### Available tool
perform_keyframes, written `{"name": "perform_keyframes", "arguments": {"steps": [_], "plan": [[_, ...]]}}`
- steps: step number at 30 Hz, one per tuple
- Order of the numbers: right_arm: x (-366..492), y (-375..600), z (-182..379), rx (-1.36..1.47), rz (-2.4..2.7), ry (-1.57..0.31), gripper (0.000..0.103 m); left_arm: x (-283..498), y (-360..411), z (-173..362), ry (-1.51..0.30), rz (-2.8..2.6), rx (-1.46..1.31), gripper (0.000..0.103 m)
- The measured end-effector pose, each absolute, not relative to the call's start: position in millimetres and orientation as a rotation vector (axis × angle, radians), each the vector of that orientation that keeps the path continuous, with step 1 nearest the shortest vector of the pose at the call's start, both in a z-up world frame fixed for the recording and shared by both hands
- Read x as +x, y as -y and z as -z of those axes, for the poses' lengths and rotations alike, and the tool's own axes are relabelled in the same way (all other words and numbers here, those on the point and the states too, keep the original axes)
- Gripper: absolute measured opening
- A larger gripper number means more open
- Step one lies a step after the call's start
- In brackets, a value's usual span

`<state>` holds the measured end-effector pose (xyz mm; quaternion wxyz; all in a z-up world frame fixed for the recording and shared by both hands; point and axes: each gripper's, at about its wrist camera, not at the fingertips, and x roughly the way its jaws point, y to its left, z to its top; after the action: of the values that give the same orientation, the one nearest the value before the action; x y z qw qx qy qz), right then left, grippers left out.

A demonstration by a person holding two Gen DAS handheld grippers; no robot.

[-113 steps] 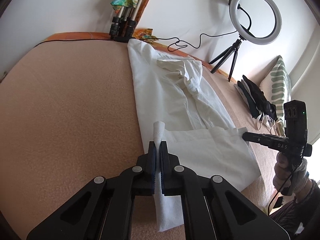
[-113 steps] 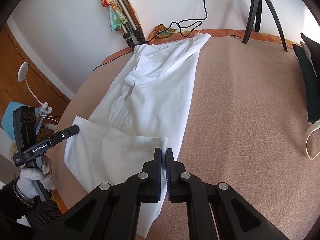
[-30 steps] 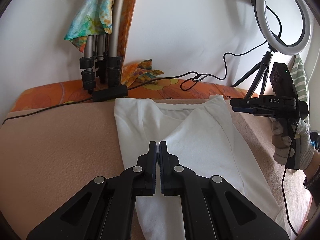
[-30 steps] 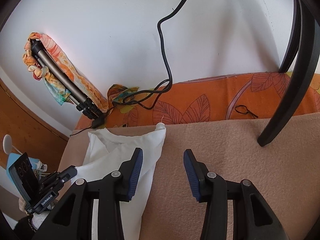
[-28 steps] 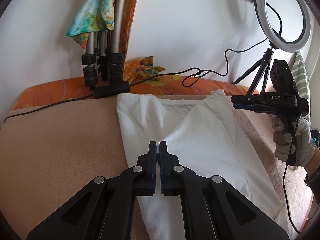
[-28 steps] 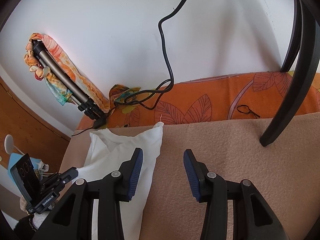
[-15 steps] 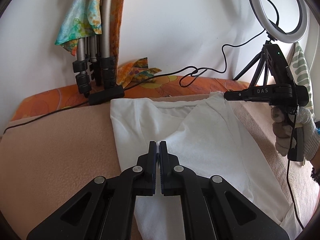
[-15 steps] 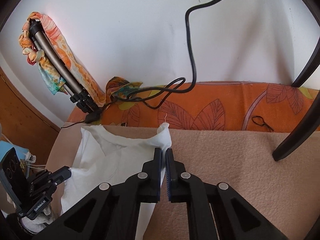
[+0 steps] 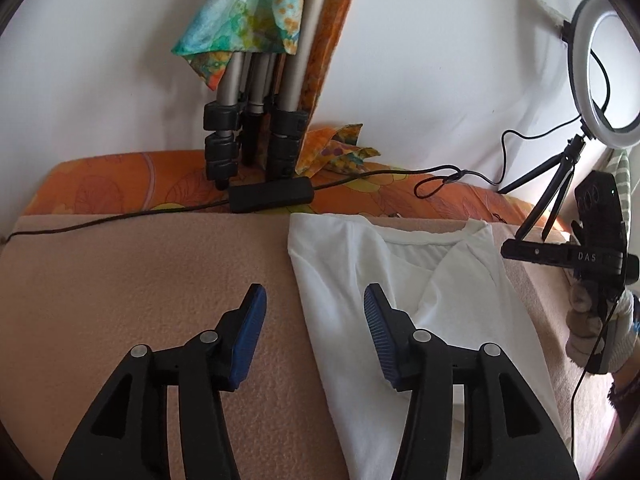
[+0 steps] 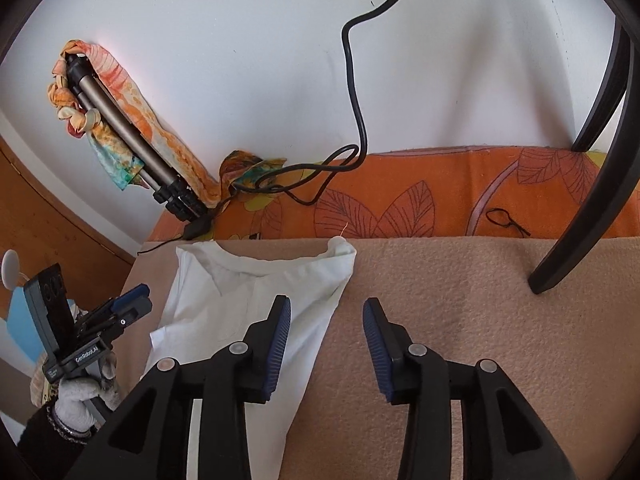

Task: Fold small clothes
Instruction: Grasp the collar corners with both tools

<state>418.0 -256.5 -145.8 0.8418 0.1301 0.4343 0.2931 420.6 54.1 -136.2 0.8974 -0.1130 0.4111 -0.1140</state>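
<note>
The left gripper (image 9: pixel 312 332) has its fingers apart, straddling the left edge of the white shirt (image 9: pixel 400 280), which lies folded lengthwise on the blanket (image 9: pixel 140 280), collar at 12 o'clock. The right gripper (image 10: pixel 325 344) is also spread, holding nothing. The cloth looks light, limp and wrinkle-prone, so pinch corners or hem edges.

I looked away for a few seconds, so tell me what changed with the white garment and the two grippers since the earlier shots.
Both grippers carried the near end of the white garment up to its far edge by the orange patterned cover, folding it in half. Then both let go: the left gripper and right gripper were shut on the cloth and now stand open. The tripod, ring light and beige blanket have not moved.
</note>
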Motion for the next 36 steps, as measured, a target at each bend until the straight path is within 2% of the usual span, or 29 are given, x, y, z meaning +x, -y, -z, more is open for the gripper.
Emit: {"name": "perform_keyframes", "arguments": {"steps": [4,5,6,7,8,11,13,16,18,19,26,28,30,34,35,36], "plan": [[425,243,153,0.289,-0.596,-0.901,0.041,445,-62,149,-0.879,0.265,-0.336,0.047],[427,242,153,0.297,-0.597,-0.900,0.038,449,-62,151,-0.877,0.276,-0.357,0.045],[427,241,153,0.300,-0.612,-0.903,0.018,453,-61,153,-0.878,0.294,-0.372,0.032],[427,238,153,0.282,-0.608,-0.904,0.008,456,-59,154,-0.886,0.298,-0.370,0.013],[424,235,151,0.247,-0.600,-0.890,0.004,459,-56,153,-0.885,0.294,-0.357,0.008],[420,233,143,0.149,-0.505,-0.839,0.002,467,-46,149,-0.869,0.269,-0.292,0.007],[427,239,150,0.205,-0.515,-0.880,0.003,470,-41,150,-0.865,0.247,-0.247,0.007],[427,246,151,0.223,-0.499,-0.889,0.008,471,-37,149,-0.861,0.236,-0.214,0.007],[426,257,149,0.270,-0.477,-0.889,0.036,471,-40,148,-0.855,0.230,-0.235,0.007],[424,264,148,0.315,-0.489,-0.890,0.037,471,-43,148,-0.858,0.239,-0.255,0.009],[397,257,152,0.274,-0.619,-0.954,0.037,460,-52,152,-0.886,0.285,-0.302,0.011],[389,250,154,0.240,-0.623,-0.939,0.031,459,-51,154,-0.893,0.294,-0.301,0.011],[384,242,156,0.168,-0.602,-0.941,0.001,460,-47,153,-0.886,0.273,-0.271,0.011],[381,234,154,0.077,-0.550,-0.925,0.000,467,-42,152,-0.882,0.189,-0.220,0.011],[380,236,154,0.083,-0.554,-0.925,0.002,467,-43,151,-0.877,0.213,-0.241,0.011],[380,240,154,0.101,-0.553,-0.929,0.008,466,-46,150,-0.877,0.240,-0.272,0.016]]}}
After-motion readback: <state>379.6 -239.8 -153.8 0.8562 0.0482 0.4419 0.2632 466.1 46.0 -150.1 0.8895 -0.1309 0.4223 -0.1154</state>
